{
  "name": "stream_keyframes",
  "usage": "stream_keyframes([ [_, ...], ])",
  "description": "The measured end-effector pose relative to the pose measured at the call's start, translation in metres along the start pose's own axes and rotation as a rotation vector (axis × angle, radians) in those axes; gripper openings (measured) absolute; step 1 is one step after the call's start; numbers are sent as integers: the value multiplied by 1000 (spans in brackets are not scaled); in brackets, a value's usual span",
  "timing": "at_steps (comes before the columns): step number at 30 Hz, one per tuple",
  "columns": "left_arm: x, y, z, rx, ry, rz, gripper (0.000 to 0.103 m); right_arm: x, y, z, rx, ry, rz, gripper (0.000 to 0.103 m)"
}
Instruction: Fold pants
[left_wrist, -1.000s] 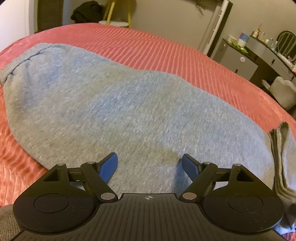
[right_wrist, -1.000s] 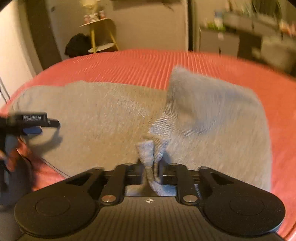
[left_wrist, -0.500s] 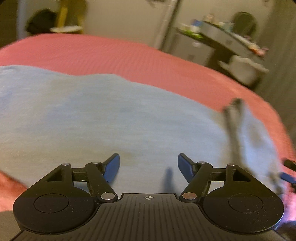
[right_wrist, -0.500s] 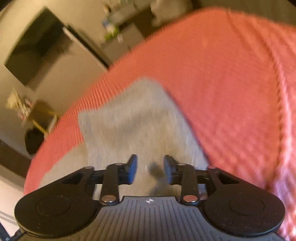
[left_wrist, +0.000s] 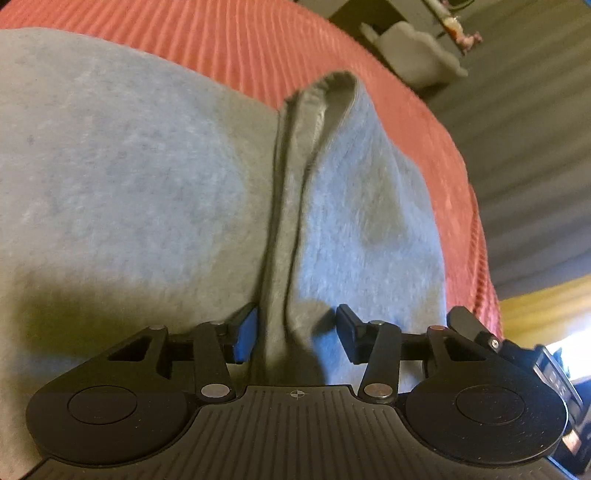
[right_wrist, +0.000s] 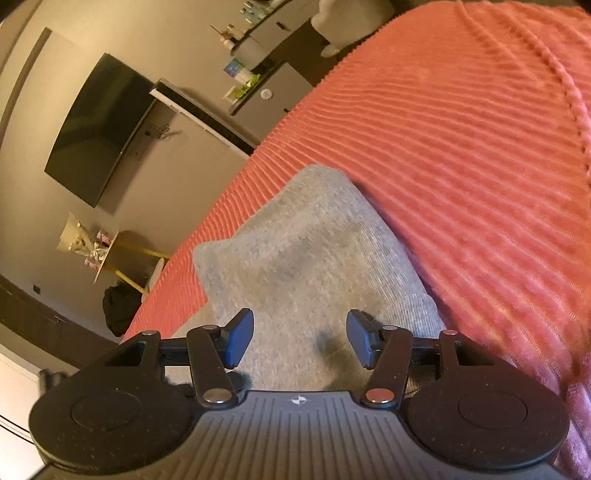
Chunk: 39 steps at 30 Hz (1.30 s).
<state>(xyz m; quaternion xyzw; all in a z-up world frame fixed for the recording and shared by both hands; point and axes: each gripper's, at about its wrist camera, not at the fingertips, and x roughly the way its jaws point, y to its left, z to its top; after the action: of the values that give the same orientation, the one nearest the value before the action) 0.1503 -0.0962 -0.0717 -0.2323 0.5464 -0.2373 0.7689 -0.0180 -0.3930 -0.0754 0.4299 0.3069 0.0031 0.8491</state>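
Grey pants (left_wrist: 129, 177) lie on a red ribbed bedspread (left_wrist: 258, 44). A raised ridge of folded grey fabric (left_wrist: 288, 229) with a hemmed edge runs down into my left gripper (left_wrist: 295, 332). Its jaws are closing with the ridge between them. The left blue pad (left_wrist: 246, 332) is at the ridge and the right pad stands apart from it. In the right wrist view a folded end of the pants (right_wrist: 306, 251) lies flat on the bedspread (right_wrist: 461, 147). My right gripper (right_wrist: 299, 339) hovers over it, jaws opening, with nothing pinched between the pads.
The bed's edge drops to a dark floor (left_wrist: 535, 147) at the right of the left wrist view, with a white chair (left_wrist: 417, 55) beyond. A wall screen (right_wrist: 99, 129), a dresser with bottles (right_wrist: 266, 85) and a small yellow-legged table (right_wrist: 122, 254) stand past the bed.
My left gripper swung right from the broad pants to the raised fold and narrowed its jaws. My right gripper let go of the bunched fabric, rolled, and spread its jaws.
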Motion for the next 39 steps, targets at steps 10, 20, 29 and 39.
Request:
stream_keyframes([
  [10, -35, -9, -13, 73, -112, -18, 16, -2, -6, 0, 39, -42, 66, 57],
  [20, -109, 32, -50, 257, -210, 263, 22, 2, 12, -2, -60, 4, 43, 61],
  [29, -103, 40, -22, 162, -322, 283, 55, 3, 42, -14, -237, 8, 14, 43],
  [39, -90, 36, 18, 85, -351, 125, 17, 21, 56, -22, -316, 61, -22, 42],
])
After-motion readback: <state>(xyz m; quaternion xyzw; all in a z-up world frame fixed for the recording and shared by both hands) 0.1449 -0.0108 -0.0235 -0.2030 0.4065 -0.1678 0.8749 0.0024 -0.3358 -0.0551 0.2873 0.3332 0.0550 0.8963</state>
